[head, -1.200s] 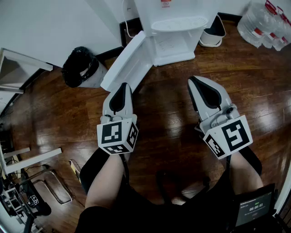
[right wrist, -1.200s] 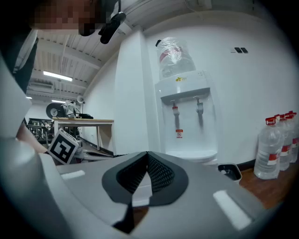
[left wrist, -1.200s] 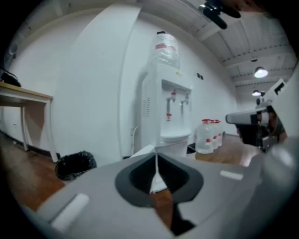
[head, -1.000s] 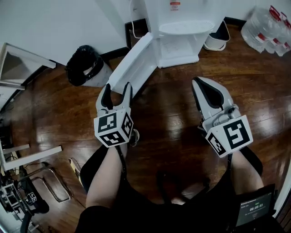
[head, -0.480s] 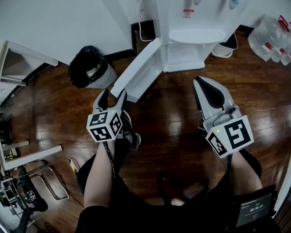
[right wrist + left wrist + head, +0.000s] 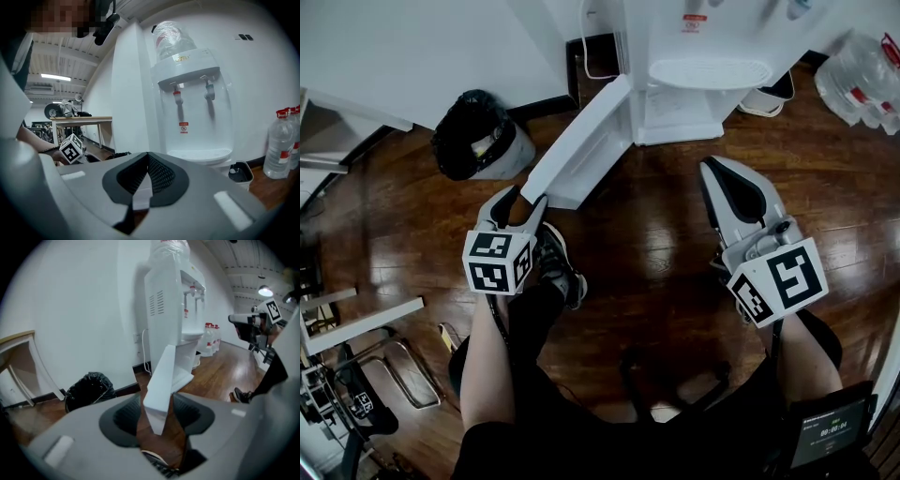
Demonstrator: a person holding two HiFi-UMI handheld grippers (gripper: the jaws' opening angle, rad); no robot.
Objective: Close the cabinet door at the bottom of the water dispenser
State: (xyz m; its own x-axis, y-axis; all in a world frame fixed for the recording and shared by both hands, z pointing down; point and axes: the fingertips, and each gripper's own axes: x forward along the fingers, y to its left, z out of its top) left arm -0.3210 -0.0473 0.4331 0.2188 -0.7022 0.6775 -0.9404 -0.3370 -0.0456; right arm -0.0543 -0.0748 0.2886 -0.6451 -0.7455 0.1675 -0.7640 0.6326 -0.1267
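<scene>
Floorboards (image 6: 656,234) of dark, glossy wood spread beneath you and reflect the ceiling lights. They meet a plain white wall (image 6: 412,47) with a black skirting strip. The water dispenser (image 6: 703,37) stands against that wall, and its cabinet door (image 6: 581,141) at the bottom hangs wide open, swung out to the left over the floor. A bin lined with a black bag (image 6: 473,136) sits left of the door, near the wall. A small white pail (image 6: 773,89) stands just beside the dispenser on the right, with a cluster of water bottles (image 6: 867,61) farther right.

Your left gripper (image 6: 521,202) points down at the door's free edge. Its 2 jaws are closing with that edge's lower corner between them, and a gap shows on either side. Your right gripper (image 6: 711,167) hangs over bare floor in front of the dispenser, well apart from the door, its jaws clenched together on nothing. Your shoe (image 6: 558,267) rests on the boards just beside the left gripper.
</scene>
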